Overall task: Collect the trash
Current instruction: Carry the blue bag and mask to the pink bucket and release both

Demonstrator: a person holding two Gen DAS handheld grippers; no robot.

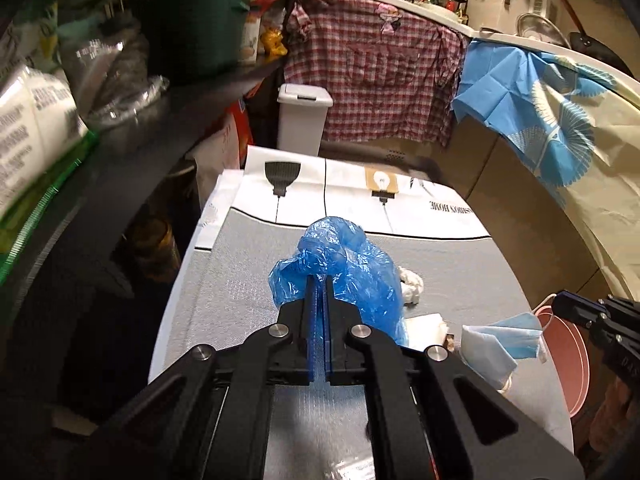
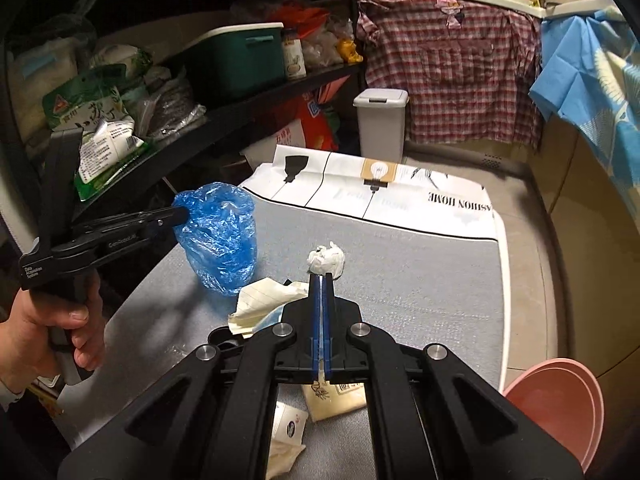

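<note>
My left gripper (image 1: 319, 280) is shut on a crumpled blue plastic bag (image 1: 352, 264) and holds it above the grey mat; the right wrist view shows the left gripper (image 2: 182, 212) with the bag (image 2: 220, 236) hanging from it. My right gripper (image 2: 321, 276) is shut, with nothing seen between its fingers, its tips just before a crumpled white tissue (image 2: 327, 261). A face mask (image 1: 500, 340), creased lined paper (image 2: 264, 300) and small wrappers (image 2: 336, 396) lie on the mat (image 2: 420, 280). A white lidded trash bin (image 2: 382, 124) stands beyond the table.
A black shelf (image 2: 240, 112) packed with bags and a green box runs along the left. A pink bowl (image 2: 560, 404) sits at the table's right edge. Plaid and blue cloths (image 2: 452, 60) hang over the counter behind.
</note>
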